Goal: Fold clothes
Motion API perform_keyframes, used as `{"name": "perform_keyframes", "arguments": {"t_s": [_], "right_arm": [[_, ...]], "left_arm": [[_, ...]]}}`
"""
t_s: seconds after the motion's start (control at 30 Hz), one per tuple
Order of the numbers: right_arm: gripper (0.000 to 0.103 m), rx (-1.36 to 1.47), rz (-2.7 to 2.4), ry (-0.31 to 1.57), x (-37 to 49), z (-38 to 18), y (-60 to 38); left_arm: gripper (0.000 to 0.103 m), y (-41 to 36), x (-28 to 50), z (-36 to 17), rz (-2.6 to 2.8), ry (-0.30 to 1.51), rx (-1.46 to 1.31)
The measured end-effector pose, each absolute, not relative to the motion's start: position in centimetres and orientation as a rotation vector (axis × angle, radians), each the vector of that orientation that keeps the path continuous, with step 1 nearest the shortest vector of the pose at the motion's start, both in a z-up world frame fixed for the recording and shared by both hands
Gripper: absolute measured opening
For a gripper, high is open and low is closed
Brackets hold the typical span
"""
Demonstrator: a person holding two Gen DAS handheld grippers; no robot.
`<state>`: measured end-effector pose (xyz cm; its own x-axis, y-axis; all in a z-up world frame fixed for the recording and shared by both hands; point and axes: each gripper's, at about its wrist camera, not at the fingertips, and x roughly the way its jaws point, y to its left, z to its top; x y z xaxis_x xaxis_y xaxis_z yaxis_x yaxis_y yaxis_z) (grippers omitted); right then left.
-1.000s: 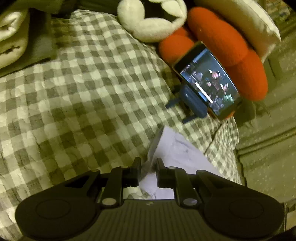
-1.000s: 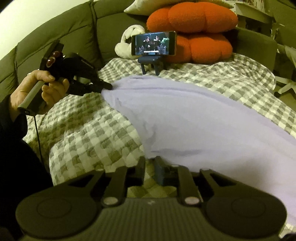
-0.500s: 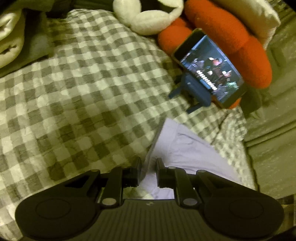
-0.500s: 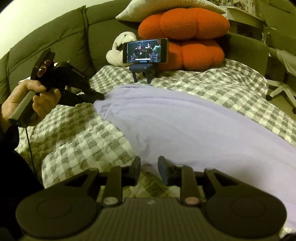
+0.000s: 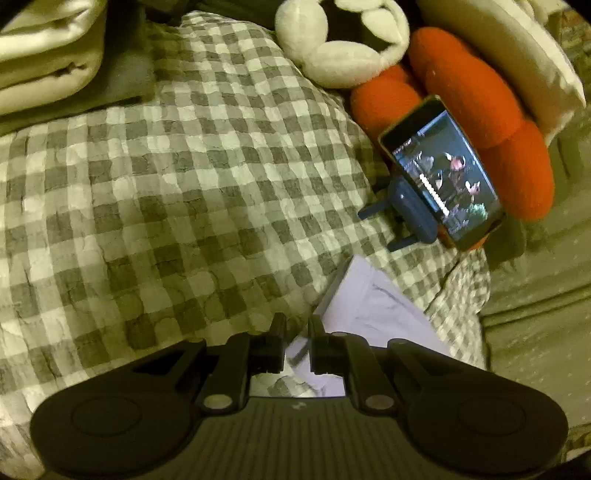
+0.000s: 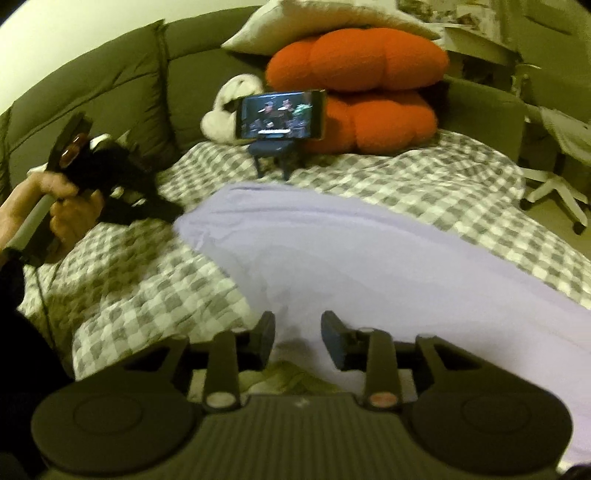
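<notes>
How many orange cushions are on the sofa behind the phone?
2, stacked: the upper orange cushion sits on the lower orange cushion, right behind the phone. A pale pillow rests on top; more could be hidden beneath it.

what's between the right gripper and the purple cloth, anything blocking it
Nothing visible. The right gripper is opening with the lavender cloth edge right at its fingertips. The phone on its stand sits well beyond, on the checkered blanket.
</notes>
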<state>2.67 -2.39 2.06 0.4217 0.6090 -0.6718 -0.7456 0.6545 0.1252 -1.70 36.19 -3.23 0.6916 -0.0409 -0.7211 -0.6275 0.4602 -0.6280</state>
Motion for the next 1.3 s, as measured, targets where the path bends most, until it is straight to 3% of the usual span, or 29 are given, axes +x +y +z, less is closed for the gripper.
{"name": "perform_keyframes", "arguments": {"t_s": [0.63, 1.07, 1.23, 1.3], "right_arm": [[0.036, -0.241, 0.816, 0.721, 2.9, 2.9, -0.4], [0.038, -0.309, 0.963, 0.745, 7.1, 4.4, 15.5], [0.057, -0.452, 1.003, 0.705, 8.5, 3.8, 22.0], [0.06, -0.521, 1.049, 0.676, 9.3, 3.4, 23.4]], "left_arm": [[0.01, 35.0, -1.0, -4.1, 0.395, 0.832, -1.023], [0.01, 38.6, -2.5, -6.0, 0.346, 0.828, -1.259], [0.01, 40.5, -3.4, -6.0, 0.372, 0.79, -1.297], [0.009, 40.8, -3.5, -5.9, 0.374, 0.782, -1.297]]}}
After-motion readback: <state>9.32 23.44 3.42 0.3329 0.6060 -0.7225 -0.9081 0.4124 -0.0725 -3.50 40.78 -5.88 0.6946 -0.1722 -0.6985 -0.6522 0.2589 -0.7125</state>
